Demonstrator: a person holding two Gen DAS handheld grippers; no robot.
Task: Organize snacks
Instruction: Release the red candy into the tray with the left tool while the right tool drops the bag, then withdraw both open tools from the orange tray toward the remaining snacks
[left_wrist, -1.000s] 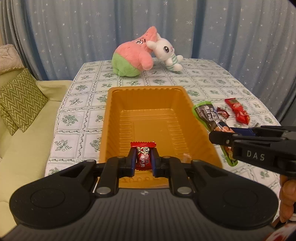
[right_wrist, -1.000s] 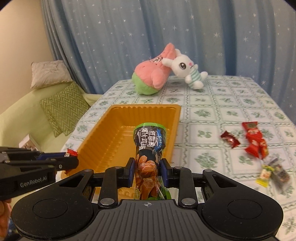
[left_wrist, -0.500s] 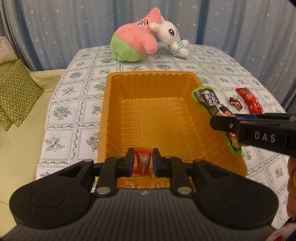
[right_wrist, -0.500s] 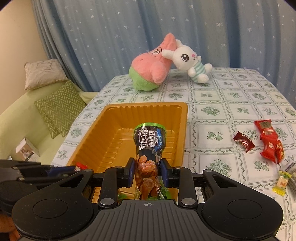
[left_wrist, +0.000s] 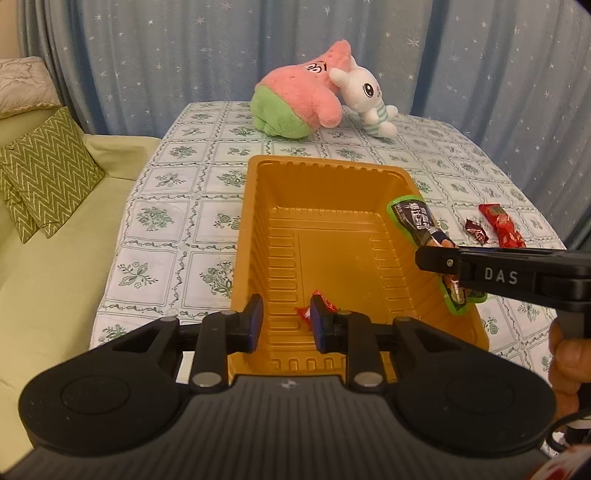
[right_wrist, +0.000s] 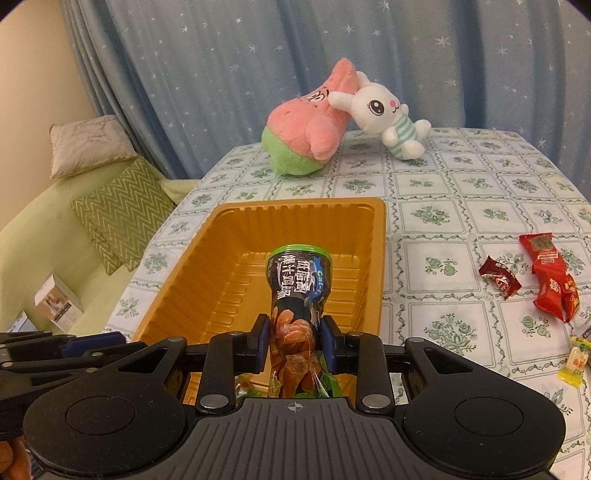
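Observation:
An orange tray lies on the flowered tablecloth; it also shows in the right wrist view. My left gripper is open over the tray's near end. A small red candy lies in the tray by its right finger, no longer held. My right gripper is shut on a dark snack pack with a green rim, held over the tray's right side. The pack also shows in the left wrist view.
Loose snacks lie on the cloth right of the tray: a dark red candy, a red packet and a yellow candy. Two plush toys sit at the far end. A green sofa with cushions is at the left.
My left gripper opened and let the red candy drop into the tray. My right gripper moved further over the tray with the snack pack.

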